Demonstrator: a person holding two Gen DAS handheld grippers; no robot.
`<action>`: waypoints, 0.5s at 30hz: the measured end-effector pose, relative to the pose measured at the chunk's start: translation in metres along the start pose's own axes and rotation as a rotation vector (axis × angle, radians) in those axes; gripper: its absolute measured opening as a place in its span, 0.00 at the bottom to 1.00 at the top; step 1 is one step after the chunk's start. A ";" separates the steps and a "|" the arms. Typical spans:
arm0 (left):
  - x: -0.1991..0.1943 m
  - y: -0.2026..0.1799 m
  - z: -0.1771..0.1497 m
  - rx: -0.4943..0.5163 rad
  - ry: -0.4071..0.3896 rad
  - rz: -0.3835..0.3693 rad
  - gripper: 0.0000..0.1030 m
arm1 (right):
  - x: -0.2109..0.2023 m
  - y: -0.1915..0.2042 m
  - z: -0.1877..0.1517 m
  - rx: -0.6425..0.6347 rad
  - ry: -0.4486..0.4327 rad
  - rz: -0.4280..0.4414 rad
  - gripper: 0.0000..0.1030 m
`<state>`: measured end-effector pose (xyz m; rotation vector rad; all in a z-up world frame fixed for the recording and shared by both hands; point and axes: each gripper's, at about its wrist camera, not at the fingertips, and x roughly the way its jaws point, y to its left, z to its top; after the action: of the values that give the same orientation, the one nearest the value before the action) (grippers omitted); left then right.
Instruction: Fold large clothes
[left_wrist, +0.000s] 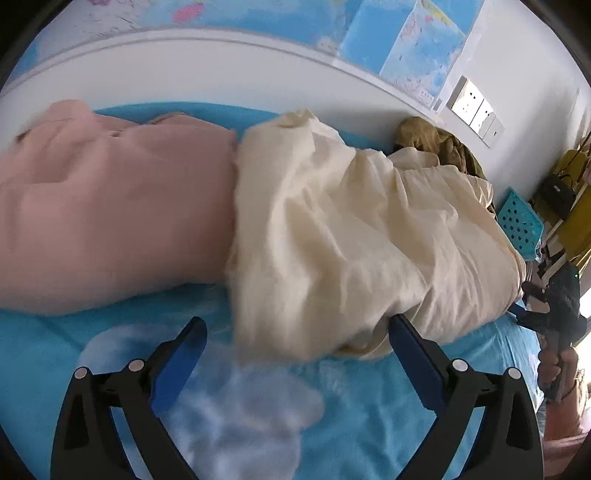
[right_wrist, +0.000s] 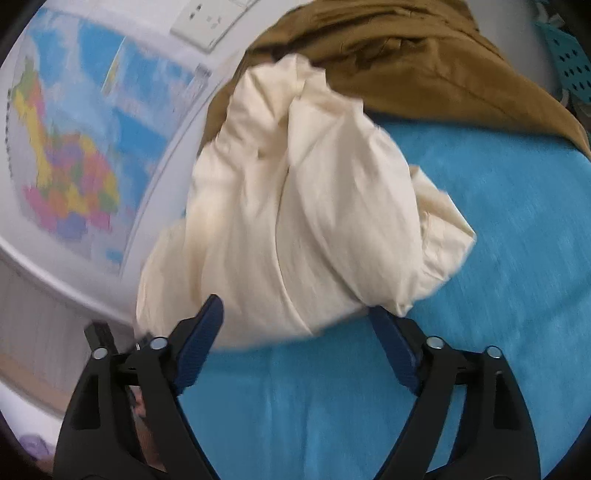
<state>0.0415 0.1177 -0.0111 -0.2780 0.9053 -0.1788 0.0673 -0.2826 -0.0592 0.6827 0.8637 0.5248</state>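
Observation:
A crumpled cream garment (left_wrist: 332, 236) lies in a heap across the blue, cloud-printed bed sheet (left_wrist: 369, 406). A pink garment (left_wrist: 110, 206) lies flat to its left, and an olive-brown garment (left_wrist: 436, 140) is bunched behind it by the wall. My left gripper (left_wrist: 295, 325) is open, and the cream garment's near edge sits between its blue fingertips without being pinched. In the right wrist view the cream garment (right_wrist: 295, 206) is bundled in front of the olive-brown garment (right_wrist: 424, 62). My right gripper (right_wrist: 295, 308) is open wide, its tips at the bundle's near edge.
A white wall with maps (right_wrist: 70, 155) and power sockets (left_wrist: 476, 110) runs along the far side of the bed. A teal perforated basket (left_wrist: 521, 221) and yellow furniture (left_wrist: 576, 221) stand past the bed's right end. A person's hand (left_wrist: 557, 365) shows at the right edge.

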 end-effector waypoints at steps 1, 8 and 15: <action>0.003 0.000 0.002 -0.012 0.002 -0.024 0.89 | 0.003 0.004 0.001 -0.001 -0.028 -0.019 0.83; -0.018 -0.009 0.005 -0.079 -0.008 -0.150 0.21 | -0.006 0.003 0.006 -0.007 -0.089 -0.002 0.14; -0.071 -0.030 -0.031 -0.011 -0.021 -0.228 0.27 | -0.084 0.033 -0.008 -0.162 -0.075 0.065 0.23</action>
<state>-0.0267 0.1036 0.0332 -0.3931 0.8527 -0.3804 0.0096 -0.3131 0.0034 0.5799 0.7227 0.6169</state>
